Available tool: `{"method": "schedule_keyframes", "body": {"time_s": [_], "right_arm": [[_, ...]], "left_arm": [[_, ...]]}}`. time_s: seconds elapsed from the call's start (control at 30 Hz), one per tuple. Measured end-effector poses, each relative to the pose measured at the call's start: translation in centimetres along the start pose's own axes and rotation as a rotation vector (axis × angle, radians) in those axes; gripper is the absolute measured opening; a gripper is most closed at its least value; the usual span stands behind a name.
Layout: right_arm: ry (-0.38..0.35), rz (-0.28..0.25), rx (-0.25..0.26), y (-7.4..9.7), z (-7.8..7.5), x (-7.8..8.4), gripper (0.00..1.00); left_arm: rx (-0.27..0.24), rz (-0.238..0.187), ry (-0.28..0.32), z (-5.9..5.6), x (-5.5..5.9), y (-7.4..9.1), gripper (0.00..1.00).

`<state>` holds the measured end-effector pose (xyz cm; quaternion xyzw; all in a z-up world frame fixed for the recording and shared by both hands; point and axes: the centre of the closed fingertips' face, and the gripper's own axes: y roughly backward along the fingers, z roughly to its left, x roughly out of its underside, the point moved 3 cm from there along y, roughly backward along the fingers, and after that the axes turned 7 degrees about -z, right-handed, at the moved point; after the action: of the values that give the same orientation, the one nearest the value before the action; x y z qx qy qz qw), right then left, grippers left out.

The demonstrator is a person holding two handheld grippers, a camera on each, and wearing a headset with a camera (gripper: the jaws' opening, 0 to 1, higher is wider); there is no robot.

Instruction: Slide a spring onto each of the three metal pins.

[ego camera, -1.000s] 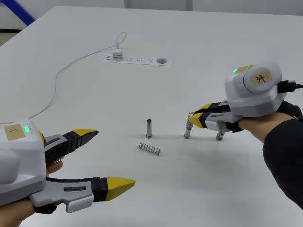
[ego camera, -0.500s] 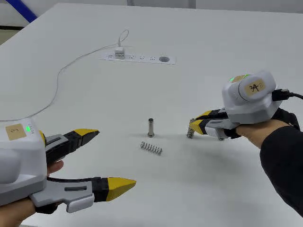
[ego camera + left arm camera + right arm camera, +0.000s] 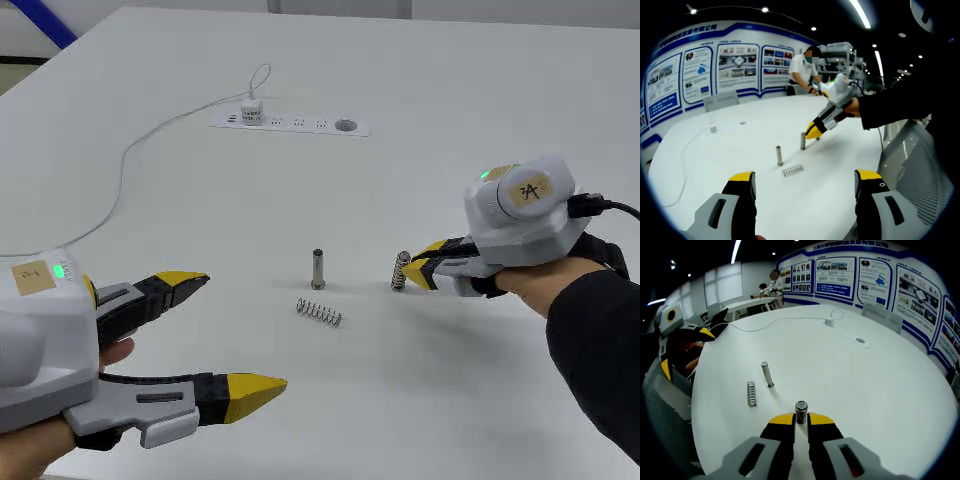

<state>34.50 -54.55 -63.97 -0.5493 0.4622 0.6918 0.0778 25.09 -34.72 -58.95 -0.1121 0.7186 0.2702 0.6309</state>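
Closest to us, the left gripper (image 3: pixel 243 332) hangs above the white table (image 3: pixel 330 420) with its yellow-tipped jaws spread wide, holding nothing. Just beyond it lies the loose steel coil spring (image 3: pixel 318 312), flat on its side, short and closely wound. Just behind that stands the bare grey metal pin (image 3: pixel 317 270), an upright, slim post that seems a little wider at the foot. Off to the right, the right gripper (image 3: pixel 413 273) has its jaws pressed in on the spring-clad pin (image 3: pixel 401 271), pinching the coil that sleeves it. In the right gripper view the coil reaches up near the pin's top.

We judge this to be the seating step. We should keep the jaws level, press straight down along the post, and release gently so the pin does not tip. After that the loose spring, best nipped near one end, goes onto the bare pin. Farthest off sits a flat white power strip (image 3: pixel 290 123).
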Motion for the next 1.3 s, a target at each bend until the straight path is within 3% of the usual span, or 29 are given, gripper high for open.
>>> {"method": "schedule_keyframes", "body": {"time_s": [0.33,0.53,1.07,1.3], "right_arm": [[0.014,0.006,-0.018,1.0,1.5,0.3,0.11],[0.036,0.009,-0.055,0.5,3.0,0.0,0.11],[0.138,0.034,-0.193,-3.2,7.6,-2.0,0.13],[0.169,0.049,-0.235,-4.9,9.0,-2.5,0.14]], "left_arm": [[0.001,-0.011,-0.004,0.0,-0.2,0.0,0.83],[0.004,-0.014,-0.007,-0.2,-0.3,0.0,0.83],[0.003,-0.01,-0.005,-0.2,-0.2,0.0,0.83],[0.0,-0.007,-0.004,-0.2,-0.1,0.0,0.83]]}}
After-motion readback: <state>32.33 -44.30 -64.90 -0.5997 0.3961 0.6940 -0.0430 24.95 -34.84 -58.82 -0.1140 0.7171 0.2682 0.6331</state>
